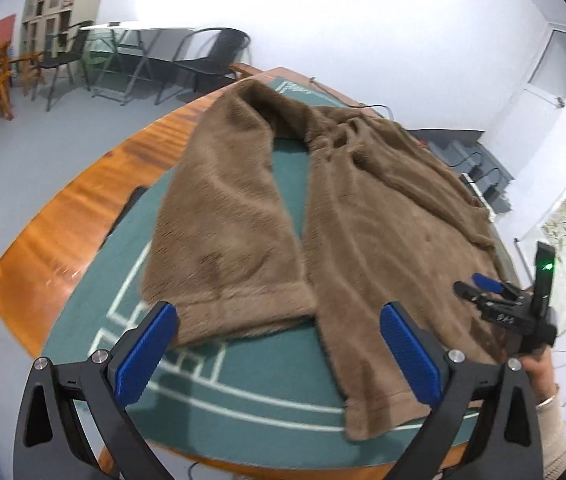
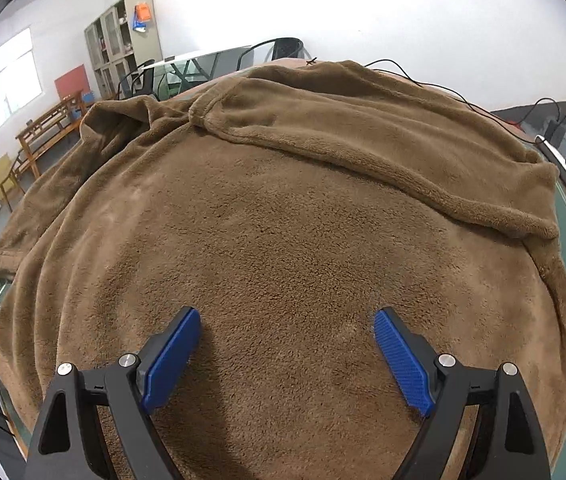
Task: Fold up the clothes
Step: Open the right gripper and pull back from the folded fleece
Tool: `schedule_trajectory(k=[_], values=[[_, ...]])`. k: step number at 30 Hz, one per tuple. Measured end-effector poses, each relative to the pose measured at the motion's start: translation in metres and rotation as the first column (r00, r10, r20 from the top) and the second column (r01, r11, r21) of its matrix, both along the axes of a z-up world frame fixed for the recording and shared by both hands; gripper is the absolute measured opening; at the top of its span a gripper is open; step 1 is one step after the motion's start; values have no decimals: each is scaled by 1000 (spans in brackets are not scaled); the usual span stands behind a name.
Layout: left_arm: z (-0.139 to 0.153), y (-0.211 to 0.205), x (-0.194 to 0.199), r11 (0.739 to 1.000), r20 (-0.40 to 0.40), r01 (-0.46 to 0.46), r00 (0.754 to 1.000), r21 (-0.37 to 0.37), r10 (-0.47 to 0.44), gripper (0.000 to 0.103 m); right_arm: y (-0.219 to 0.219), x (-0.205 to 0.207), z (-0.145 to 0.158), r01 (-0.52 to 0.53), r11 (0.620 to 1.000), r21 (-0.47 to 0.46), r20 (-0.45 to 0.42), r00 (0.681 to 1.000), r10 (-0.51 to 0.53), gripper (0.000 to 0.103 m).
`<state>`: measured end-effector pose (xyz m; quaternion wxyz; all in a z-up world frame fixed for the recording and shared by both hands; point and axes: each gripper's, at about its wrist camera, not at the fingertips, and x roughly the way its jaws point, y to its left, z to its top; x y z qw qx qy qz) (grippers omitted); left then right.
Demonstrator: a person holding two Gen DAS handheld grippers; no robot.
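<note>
White walls, a grey floor, chairs [image 1: 219, 56] and a glass-fronted cabinet [image 2: 123, 40] surround a wood-edged desk [image 1: 95, 200] topped with a green mat [image 1: 243, 392]. Spread over it lies the brown fleece garment [image 1: 383, 216], probably trousers, its two legs running toward the near edge with a strip of mat between them and the bunched waist at the far end. The left hand-held gripper [image 1: 279, 344] hovers with jaws spread wide and empty, just above the gap between the two leg hems. The right hand-held gripper [image 2: 287, 354] hangs equally spread and empty over the broad right leg, close to the pile. This fabric looks thick, soft and floppy, light enough yet prone to sag and slide, so a pinch at the hem corners or the thick seam ridge seems the surest hold
</note>
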<state>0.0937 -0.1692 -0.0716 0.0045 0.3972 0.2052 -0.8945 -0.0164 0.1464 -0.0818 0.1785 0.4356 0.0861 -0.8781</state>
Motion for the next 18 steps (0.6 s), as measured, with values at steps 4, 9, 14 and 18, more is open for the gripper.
schedule_trajectory(k=[4, 9, 14, 18], values=[[-5, -5, 9, 1000, -1, -26, 1000, 4, 26, 100, 0, -1, -2, 4, 1000, 6, 6, 1000, -4, 91], [-7, -14, 15, 998, -12, -58, 998, 31, 58, 96, 2, -1, -2, 5, 1000, 3, 6, 1000, -5, 91], [-14, -28, 11, 991, 22, -137, 990, -11, 137, 81, 3, -1, -2, 6, 1000, -2, 6, 1000, -6, 91], [-16, -26, 8, 988, 22, -140, 990, -64, 142, 74, 4, -1, -2, 7, 1000, -7, 9, 1000, -7, 91]])
